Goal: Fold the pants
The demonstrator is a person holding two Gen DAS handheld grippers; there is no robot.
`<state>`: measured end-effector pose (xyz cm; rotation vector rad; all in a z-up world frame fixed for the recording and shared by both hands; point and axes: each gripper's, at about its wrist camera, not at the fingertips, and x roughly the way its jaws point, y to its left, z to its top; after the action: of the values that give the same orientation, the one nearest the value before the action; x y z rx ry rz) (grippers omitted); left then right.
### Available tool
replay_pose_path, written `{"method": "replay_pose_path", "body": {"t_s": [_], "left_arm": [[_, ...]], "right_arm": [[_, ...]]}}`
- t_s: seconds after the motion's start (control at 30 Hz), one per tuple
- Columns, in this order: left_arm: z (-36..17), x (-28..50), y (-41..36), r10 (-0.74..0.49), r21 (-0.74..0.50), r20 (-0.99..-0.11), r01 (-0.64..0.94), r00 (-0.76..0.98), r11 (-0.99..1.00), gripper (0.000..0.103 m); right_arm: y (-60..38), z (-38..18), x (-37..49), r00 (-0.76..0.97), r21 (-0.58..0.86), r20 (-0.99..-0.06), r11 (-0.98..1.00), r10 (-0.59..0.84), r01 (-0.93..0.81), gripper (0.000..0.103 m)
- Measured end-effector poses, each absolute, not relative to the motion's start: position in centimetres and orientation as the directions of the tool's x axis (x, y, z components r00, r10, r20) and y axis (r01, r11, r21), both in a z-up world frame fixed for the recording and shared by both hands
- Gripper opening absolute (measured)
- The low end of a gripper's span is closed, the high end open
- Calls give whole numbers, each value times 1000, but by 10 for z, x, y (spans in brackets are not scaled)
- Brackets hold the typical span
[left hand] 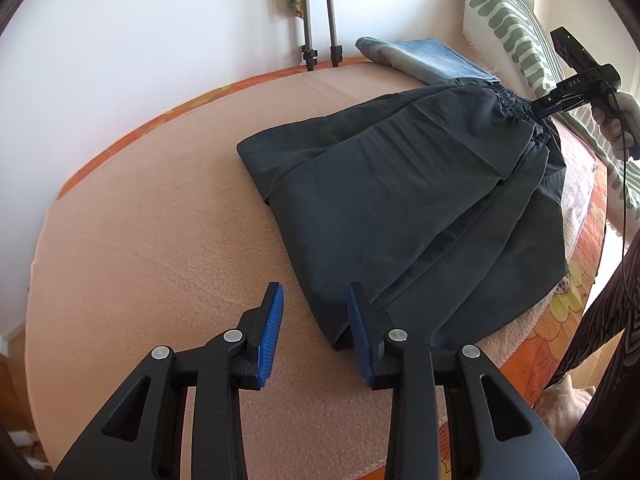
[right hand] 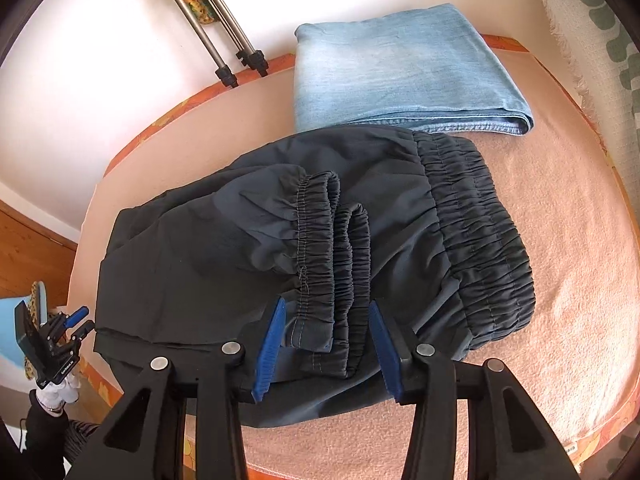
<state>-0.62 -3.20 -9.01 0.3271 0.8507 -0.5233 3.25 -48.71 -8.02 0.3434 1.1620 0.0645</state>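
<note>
Dark navy pants (left hand: 404,208) lie folded in half on a peach blanket (left hand: 160,240), the leg cuffs (right hand: 332,248) laid over near the elastic waistband (right hand: 480,232). My left gripper (left hand: 316,336) is open and empty at the folded end, its right pad (left hand: 358,332) touching the fabric edge. My right gripper (right hand: 326,340) is open, its blue pads either side of the cuffs and not pinching them. It also shows in the left wrist view (left hand: 548,108) at the waistband end. The left gripper shows in the right wrist view (right hand: 76,324).
Folded light blue jeans (right hand: 400,68) lie behind the pants. Tripod legs (right hand: 216,32) lean on the white wall. A green-patterned cushion (left hand: 516,36) stands at the right. An orange floral cover (left hand: 560,300) rims the bed edge.
</note>
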Motion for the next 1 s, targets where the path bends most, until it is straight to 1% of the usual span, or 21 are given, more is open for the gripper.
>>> {"method": "replay_pose_path", "body": {"t_s": [0.03,0.1,0.17,0.23,0.27,0.3,0.33,0.43,0.47,0.53,0.57,0.6,0.67,0.7,0.73,0.8,0.83,0.93,1.0], "left_arm": [[-91,-6,-31,-304,66,-781,555,546,829,32],[-91,-5,-29,-300,64,-782,550,546,833,32],[-93,-4,-27,-296,64,-785,545,545,836,32],[-94,-3,-27,-294,61,-788,544,541,837,32],[-94,-2,-27,-293,64,-787,545,542,836,32],[-94,-2,-28,-293,67,-786,546,544,835,32],[-94,-3,-28,-296,68,-785,550,545,833,32],[-91,-5,-28,-311,67,-778,564,546,823,32],[-91,-6,-27,-318,62,-779,570,541,819,32],[-92,-6,-27,-328,56,-780,580,534,813,31],[-92,-8,-28,-335,52,-781,589,527,807,31],[-92,-9,-31,-342,51,-782,601,521,798,31],[-91,-14,-37,-348,67,-776,617,526,784,31],[-89,-15,-39,-356,69,-772,626,526,777,31],[-88,-17,-42,-359,76,-769,634,529,770,31],[-90,-17,-46,-339,110,-770,635,541,765,32],[-92,-16,-47,-337,111,-774,640,535,761,32],[-99,-14,-49,-334,111,-790,655,515,747,32],[-101,-17,-50,-338,109,-795,668,503,737,31]], "right_arm": [[-487,-86,37,387,305,-893,941,230,143,47],[-490,-102,43,342,325,-906,928,251,180,51],[-487,-114,46,316,327,-913,927,259,185,51],[-482,-121,45,312,328,-914,926,261,186,32],[-480,-120,43,326,325,-911,928,254,184,28],[-477,-115,41,342,331,-903,928,260,169,17],[-475,-109,39,355,331,-898,931,261,155,14],[-473,-82,29,407,285,-887,952,217,114,12],[-477,-74,26,424,256,-886,961,188,109,12],[-486,-65,24,437,162,-895,977,86,139,12],[-492,-63,24,440,136,-896,979,55,154,12],[-497,-65,25,433,140,-899,978,59,158,14],[-503,-73,27,373,170,-922,975,107,141,22],[-502,-74,27,351,151,-931,979,95,135,32],[-498,-72,26,352,112,-934,986,60,127,40],[-486,-59,28,390,33,-921,993,-13,112,40],[-480,-51,29,415,25,-910,995,-19,100,40],[-450,-25,38,473,29,-881,1000,22,8,40],[-415,-10,52,497,34,-864,994,83,-107,42]]}}
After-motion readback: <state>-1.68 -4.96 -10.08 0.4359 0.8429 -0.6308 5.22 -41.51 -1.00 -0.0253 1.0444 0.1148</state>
